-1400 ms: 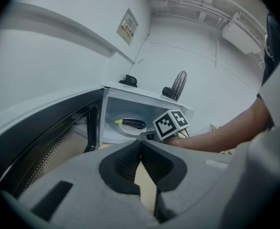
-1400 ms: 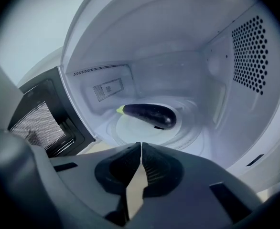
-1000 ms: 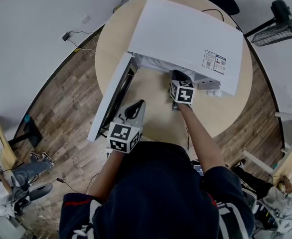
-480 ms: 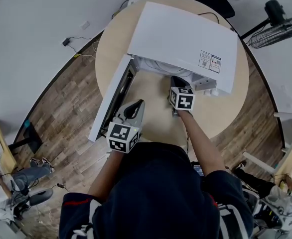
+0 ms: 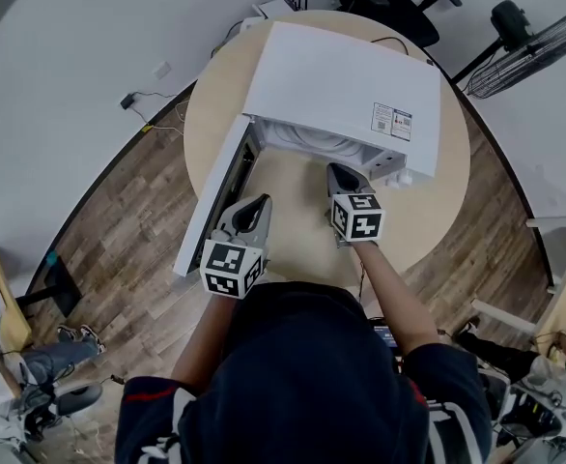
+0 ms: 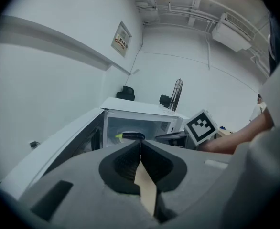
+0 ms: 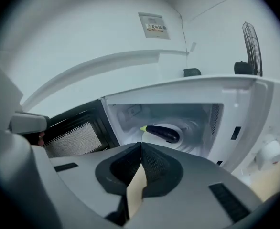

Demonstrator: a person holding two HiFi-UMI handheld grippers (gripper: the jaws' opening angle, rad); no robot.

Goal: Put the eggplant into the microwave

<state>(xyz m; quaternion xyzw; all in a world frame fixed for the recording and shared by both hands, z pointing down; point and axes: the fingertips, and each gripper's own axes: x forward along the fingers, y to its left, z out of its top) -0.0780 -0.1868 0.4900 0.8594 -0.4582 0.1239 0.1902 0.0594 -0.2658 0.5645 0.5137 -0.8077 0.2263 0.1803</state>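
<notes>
Left claw, right claw closed, empty

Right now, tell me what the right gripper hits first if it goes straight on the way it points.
The right gripper would probably meet the eggplant first, inside the open microwave; nothing shows between, though depth is unclear.

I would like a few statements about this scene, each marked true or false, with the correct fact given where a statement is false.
1. The eggplant lies inside the microwave. True.
2. The microwave's door is closed. False: it stands open.
3. The right tool holds the eggplant. False: its jaws are together and empty.
4. The left tool has its jaws together. True.
</notes>
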